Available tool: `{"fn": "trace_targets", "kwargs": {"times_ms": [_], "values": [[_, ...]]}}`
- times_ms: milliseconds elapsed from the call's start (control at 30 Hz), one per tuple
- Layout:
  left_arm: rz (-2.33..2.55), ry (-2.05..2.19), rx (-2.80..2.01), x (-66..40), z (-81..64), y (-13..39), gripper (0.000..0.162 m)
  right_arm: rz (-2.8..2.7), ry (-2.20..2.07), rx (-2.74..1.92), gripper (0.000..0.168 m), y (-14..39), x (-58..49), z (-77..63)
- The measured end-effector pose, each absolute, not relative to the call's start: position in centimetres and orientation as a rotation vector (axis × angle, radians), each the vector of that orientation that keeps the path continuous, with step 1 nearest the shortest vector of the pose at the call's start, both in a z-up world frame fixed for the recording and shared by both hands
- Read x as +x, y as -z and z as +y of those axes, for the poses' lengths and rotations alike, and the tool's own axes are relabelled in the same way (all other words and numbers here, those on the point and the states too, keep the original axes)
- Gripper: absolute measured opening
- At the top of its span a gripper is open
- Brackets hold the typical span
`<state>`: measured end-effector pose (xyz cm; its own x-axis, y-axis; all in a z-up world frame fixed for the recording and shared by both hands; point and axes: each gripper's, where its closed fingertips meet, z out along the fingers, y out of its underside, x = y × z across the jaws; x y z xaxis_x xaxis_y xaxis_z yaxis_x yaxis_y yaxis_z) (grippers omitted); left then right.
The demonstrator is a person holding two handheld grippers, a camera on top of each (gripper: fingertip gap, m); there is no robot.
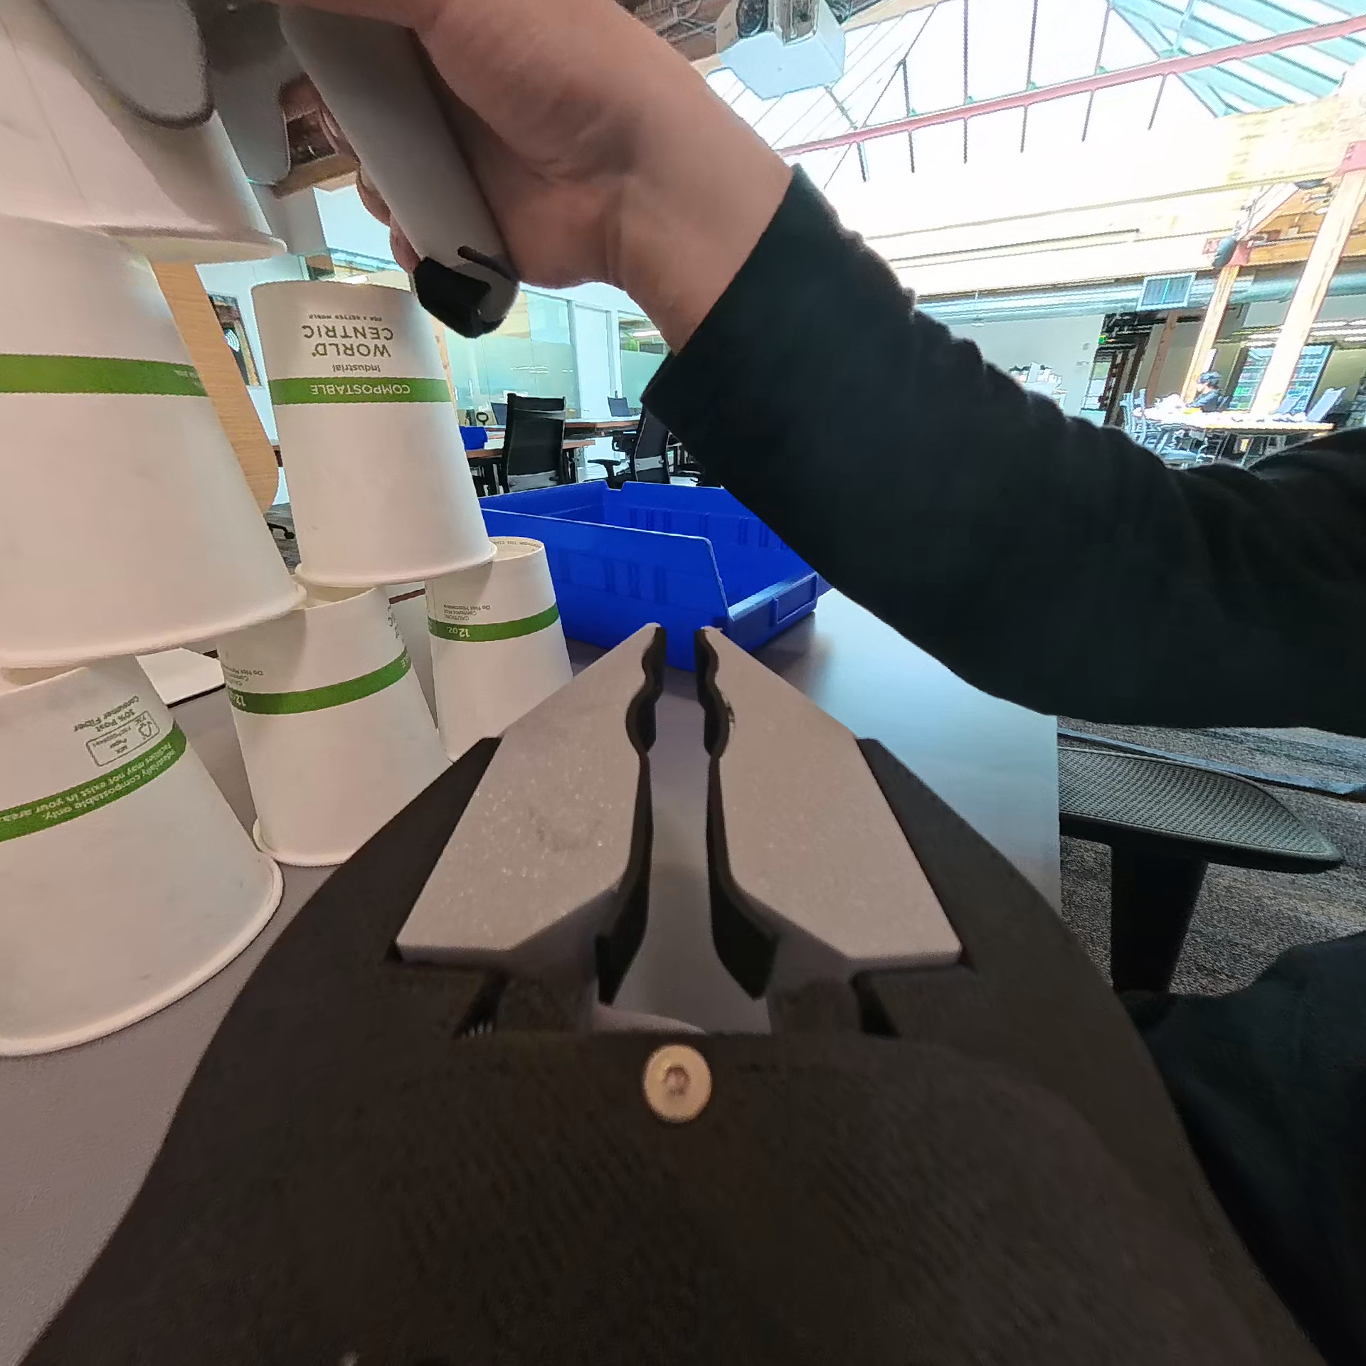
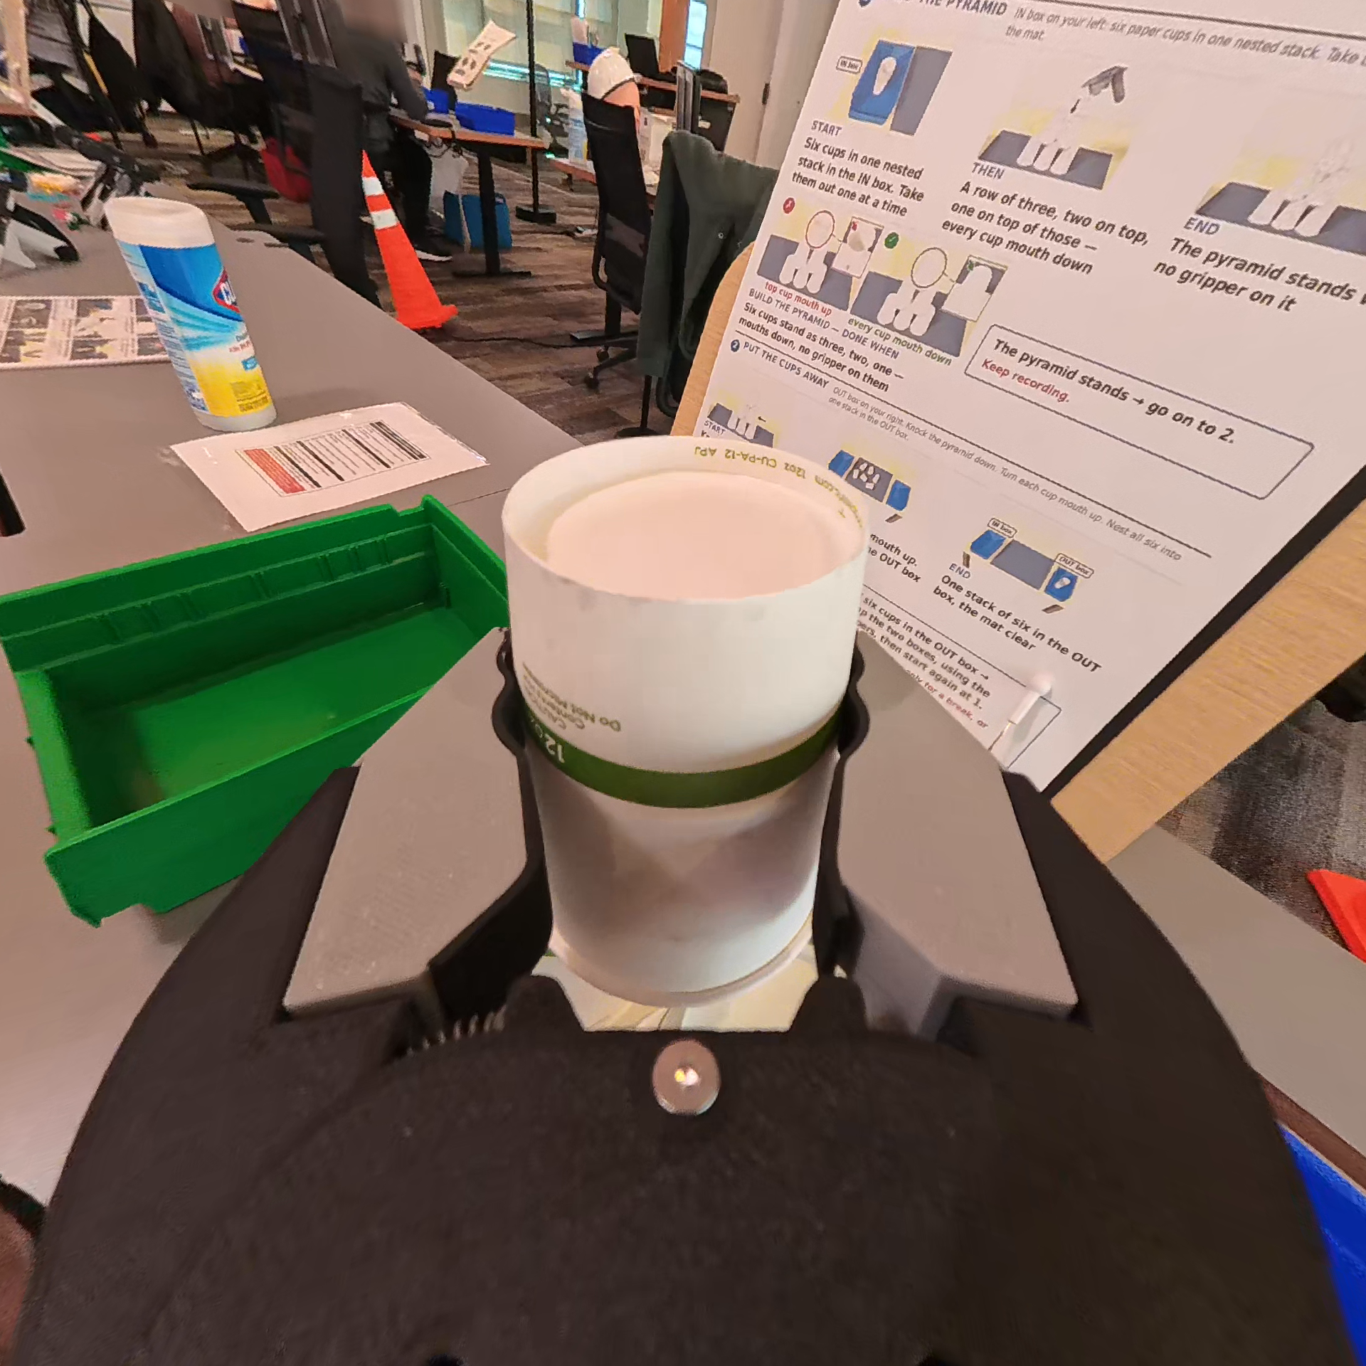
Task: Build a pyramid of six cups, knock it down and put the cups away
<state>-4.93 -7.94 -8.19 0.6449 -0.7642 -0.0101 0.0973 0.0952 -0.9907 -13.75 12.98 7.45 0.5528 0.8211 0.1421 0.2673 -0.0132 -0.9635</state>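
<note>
In the left wrist view, white paper cups with green bands stand mouth down as a pyramid at the left. The bottom row is three cups (image 1: 332,761). The second row is two cups (image 1: 369,443). A top cup (image 1: 111,148) is above them, held by my right gripper (image 1: 148,66), whose handle a hand grips. In the right wrist view, my right gripper (image 2: 680,709) is shut on that cup (image 2: 680,636), base facing away. My left gripper (image 1: 680,643) is shut and empty, low over the table to the right of the pyramid.
A blue bin (image 1: 665,576) sits on the grey table (image 1: 924,702) behind my left gripper. A green bin (image 2: 259,724) lies left of the held cup. An instruction board (image 2: 1072,332) stands at the right. A wipes canister (image 2: 192,310) and a paper sheet (image 2: 332,458) lie farther back. My right fingertips sit around 25 cm from my left ones.
</note>
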Motion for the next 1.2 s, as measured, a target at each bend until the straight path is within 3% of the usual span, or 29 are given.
{"fn": "trace_targets", "kwargs": {"times_ms": [567, 733, 1067, 1167, 1200], "values": [[0.626, 0.706, -1.334, -4.9, -7.9, 8.2, 0.004, -0.911, -0.625, -1.571, 0.088, -6.6, -12.6, 12.7], [0.626, 0.706, -1.332, -5.0, -7.9, 8.2, 0.004, -0.887, -0.628, -1.556, 0.099, -7.0, -12.3, 12.6], [0.621, 0.706, -1.326, -5.0, -8.0, 8.1, 0.004, -0.757, -0.574, -1.288, 0.104, -13.0, -8.0, 9.7], [0.615, 0.708, -1.325, -5.1, -8.0, 8.1, 0.004, -0.644, -0.55, -1.063, 0.096, -16.1, -4.6, 7.0], [0.614, 0.711, -1.326, -5.1, -8.0, 8.1, 0.004, -0.612, -0.544, -0.938, 0.086, -17.6, -3.5, 5.7]]}}
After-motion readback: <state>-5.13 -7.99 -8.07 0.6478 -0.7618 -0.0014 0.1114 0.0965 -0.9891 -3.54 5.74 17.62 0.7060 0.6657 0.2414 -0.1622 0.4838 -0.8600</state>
